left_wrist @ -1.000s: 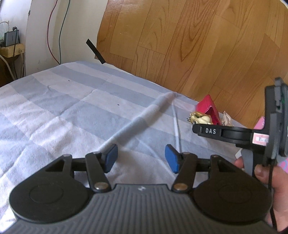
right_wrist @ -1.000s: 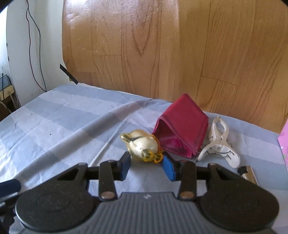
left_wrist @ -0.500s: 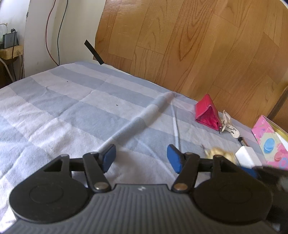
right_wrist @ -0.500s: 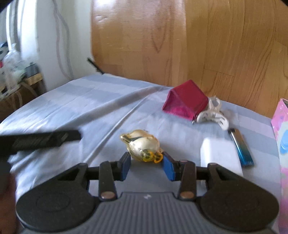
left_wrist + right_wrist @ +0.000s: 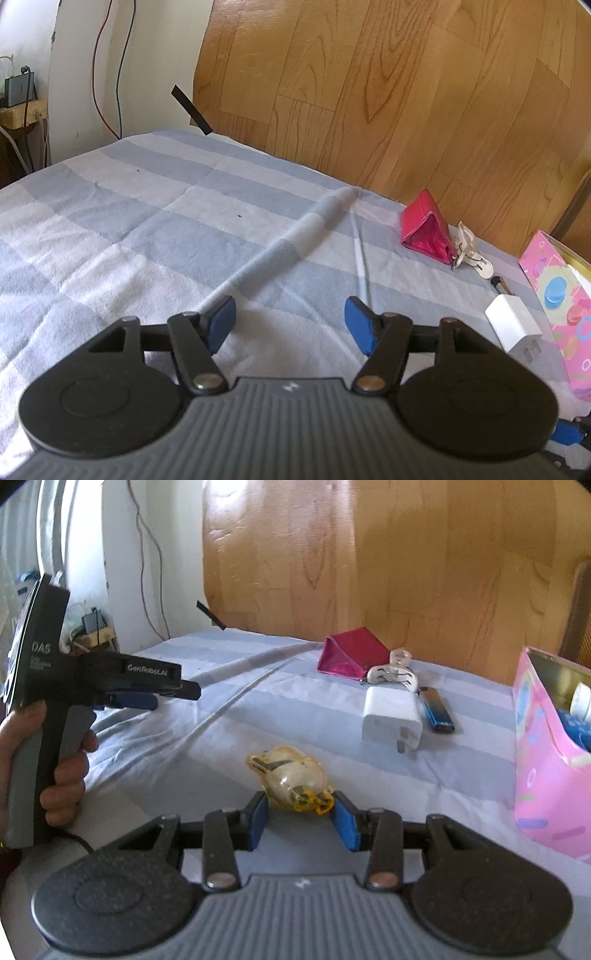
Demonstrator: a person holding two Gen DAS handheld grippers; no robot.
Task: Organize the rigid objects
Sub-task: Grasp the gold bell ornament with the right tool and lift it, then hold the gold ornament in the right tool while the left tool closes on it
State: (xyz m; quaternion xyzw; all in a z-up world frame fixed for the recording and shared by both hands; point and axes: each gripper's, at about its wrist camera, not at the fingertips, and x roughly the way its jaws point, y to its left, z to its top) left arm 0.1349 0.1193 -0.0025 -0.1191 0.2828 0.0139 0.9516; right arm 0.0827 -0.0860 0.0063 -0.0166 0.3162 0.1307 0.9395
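Right gripper (image 5: 297, 818) clamped on the gold trinket (image 5: 291, 777), long axis pointing up-left, away from the pink box (image 5: 546, 775). The box lies to its right, nearer this hand. Left gripper (image 5: 290, 326): jaws just been opening, nothing between them.

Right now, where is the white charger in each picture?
Left wrist view: the charger lies at the right edge, on the blanket, between the lighter and the pink box.
Right wrist view: the charger lies right of centre, left of the lighter.
Shared landmark: the red pouch by the wooden wall, behind the charger in both.
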